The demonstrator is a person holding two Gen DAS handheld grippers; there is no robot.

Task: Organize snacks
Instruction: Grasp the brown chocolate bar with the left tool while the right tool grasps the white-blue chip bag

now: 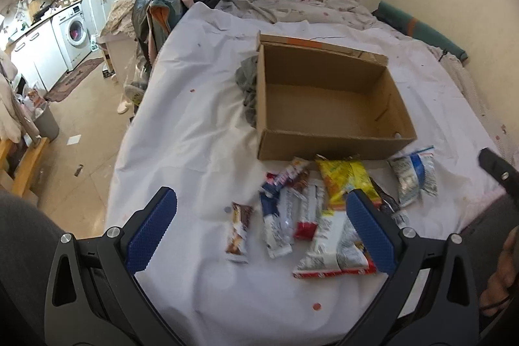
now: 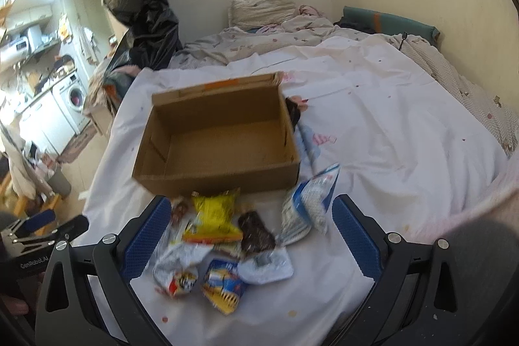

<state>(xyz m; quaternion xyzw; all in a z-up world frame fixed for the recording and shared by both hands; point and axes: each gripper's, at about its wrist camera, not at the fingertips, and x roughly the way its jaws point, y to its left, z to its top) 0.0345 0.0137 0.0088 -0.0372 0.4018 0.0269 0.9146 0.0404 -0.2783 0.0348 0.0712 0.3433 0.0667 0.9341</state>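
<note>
1. Hovering over the bed, the left gripper [image 1: 261, 226] spreads wide and holds nothing; the snack pile [image 1: 311, 216] lies on the white sheet [image 1: 181, 132] right below it.
2. Same story on the other side: the right gripper [image 2: 251, 231] gapes wide, empty, above its end of the pile.
3. Behind the snacks sits the cardboard box [image 1: 327, 148], open and looking bare inside, its near wall just beside the yellow packet [image 1: 345, 180].
4. My read: this is the very start, nothing boxed yet, and the first pick is being lined up.
5. Next move calls for dropping onto one packet, closing on it alone, then lifting it over the near wall; the wrappers overlap, so grabbing two at once is the risk.
6. Left view shows the long bars side by side, including a brown bar [image 1: 239, 232] lying apart at the pile's left edge, and a grey cloth [image 1: 248, 93] against the box's left wall.
7. Right view instead shows the blue-and-white bag [image 2: 308, 203] clearly, a dark brown packet [image 2: 256, 235], and crumpled wrappers nearest the camera.
</note>
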